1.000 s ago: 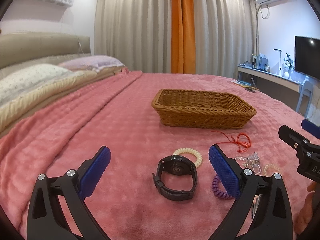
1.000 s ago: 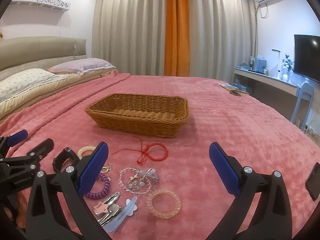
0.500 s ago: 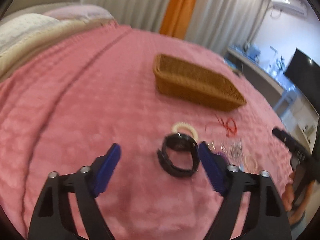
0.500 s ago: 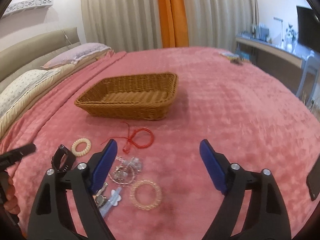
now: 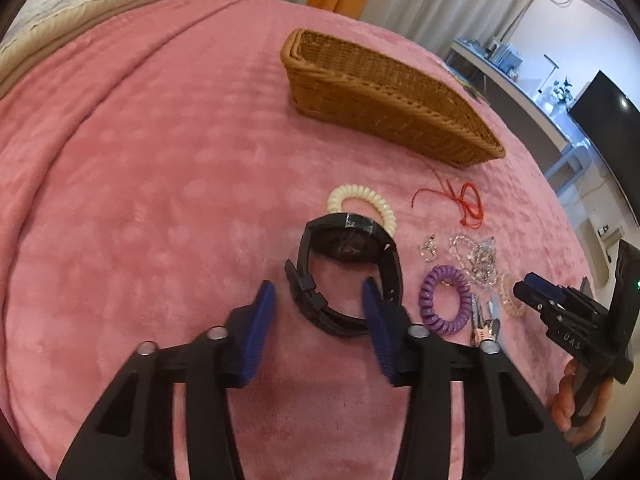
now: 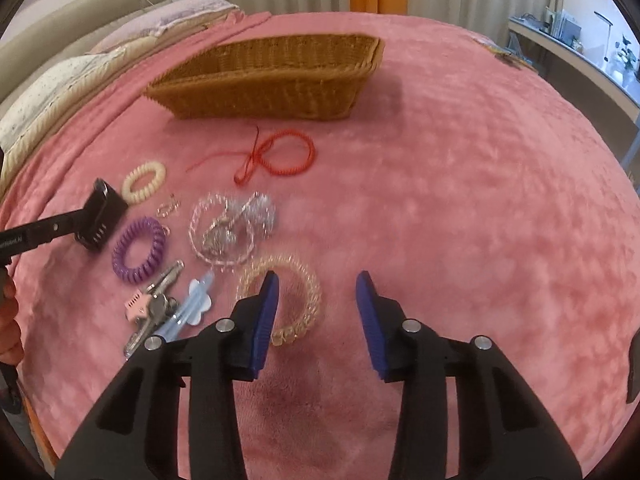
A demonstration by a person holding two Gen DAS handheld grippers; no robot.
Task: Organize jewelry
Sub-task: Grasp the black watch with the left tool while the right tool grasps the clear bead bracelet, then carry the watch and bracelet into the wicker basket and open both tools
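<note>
Nothing has gone into the basket [image 5: 384,92] yet, as far as I can see from its near wall and the bit of inside that shows; it sits toward the far middle of the bed [image 5: 160,200]. All the jewelry lies on the pink blanket in front of it. Nearest the basket is a red cord [image 6: 280,152]. Then comes a cream coil [image 5: 362,204], touching the black watch [image 5: 348,276], and to the right of those a purple coil [image 5: 444,300], a heap of clear beads [image 6: 228,228], some hair clips [image 6: 160,308] and an amber bracelet [image 6: 288,300].

The left gripper [image 5: 318,320] tips down at the watch. Its jaws have just been closing and now stand apart either side of the strap's near loop, not pressing on it from what I can tell. The right gripper [image 6: 318,306] is over the amber bracelet; its jaws have been closing too and are apart, one pad lying across the ring, the other out over bare blanket, nothing pinched.

So I'd call this the very start: two first pickups being lined up, every piece left to move.
</note>
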